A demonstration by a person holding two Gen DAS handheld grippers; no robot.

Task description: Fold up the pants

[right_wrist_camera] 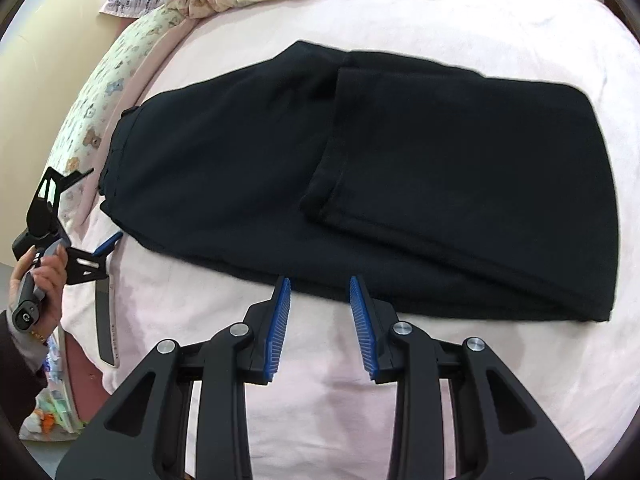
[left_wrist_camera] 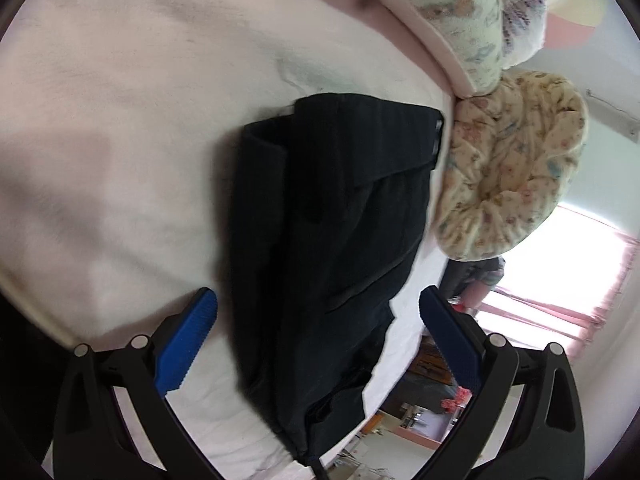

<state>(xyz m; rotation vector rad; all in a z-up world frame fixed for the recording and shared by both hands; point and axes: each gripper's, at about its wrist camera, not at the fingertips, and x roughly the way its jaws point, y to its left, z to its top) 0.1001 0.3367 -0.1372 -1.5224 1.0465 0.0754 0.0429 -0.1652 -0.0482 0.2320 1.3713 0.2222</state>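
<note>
Black pants (right_wrist_camera: 360, 176) lie on the pink bed sheet (right_wrist_camera: 320, 360), with the legs folded back over the upper part, their ends a visible edge across the middle. In the left wrist view the pants (left_wrist_camera: 328, 248) run away from me. My left gripper (left_wrist_camera: 316, 304) is open wide and empty, hovering over the near end of the pants. It also shows in the right wrist view (right_wrist_camera: 76, 216) at the pants' left end, held by a hand. My right gripper (right_wrist_camera: 318, 284) is open and empty, its fingertips at the near long edge of the pants.
A floral quilt (left_wrist_camera: 512, 176) and a patterned pillow (left_wrist_camera: 464, 12) lie bunched at the bed's end beside the pants. A dark strap (right_wrist_camera: 106, 324) lies on the sheet near the left edge of the bed. A bright window (left_wrist_camera: 580, 264) and room clutter lie beyond the bed.
</note>
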